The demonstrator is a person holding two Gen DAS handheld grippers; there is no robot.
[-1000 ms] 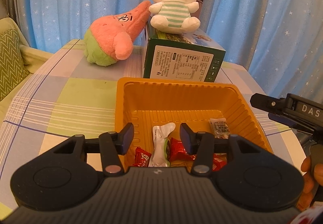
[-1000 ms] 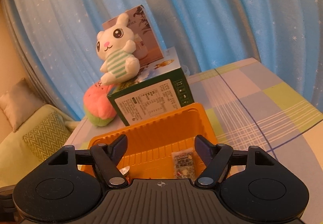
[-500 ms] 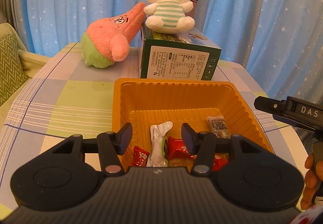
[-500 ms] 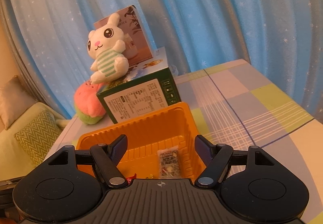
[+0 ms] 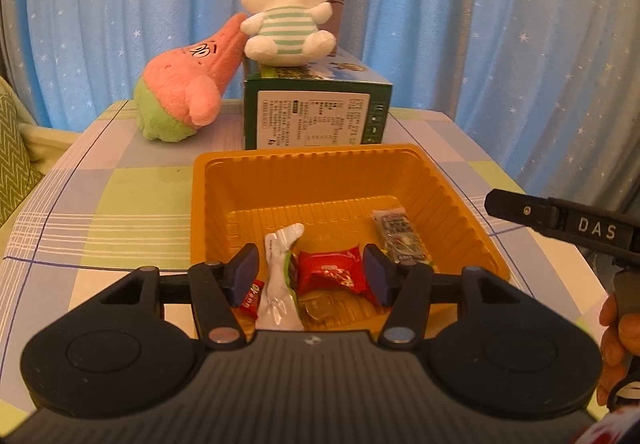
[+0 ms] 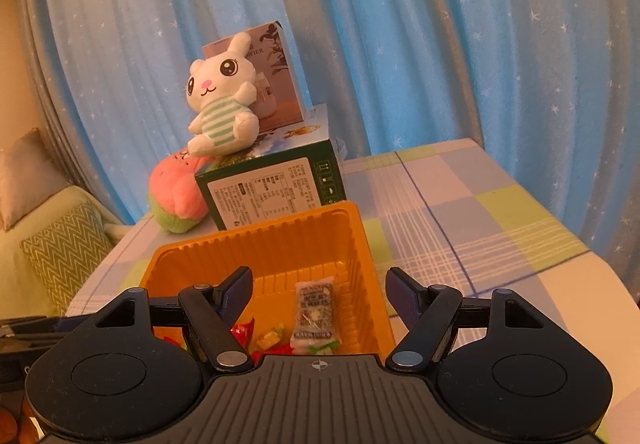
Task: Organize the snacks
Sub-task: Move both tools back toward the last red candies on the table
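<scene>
Left gripper (image 5: 311,271) opening, empty, over orange tray (image 5: 218,204); green box (image 5: 316,116) behind.

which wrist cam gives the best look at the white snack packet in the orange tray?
Left wrist: the white snack packet lies in plain sight in the orange tray, between the left gripper's open fingers. Right wrist view hides it behind the right gripper body.
</scene>
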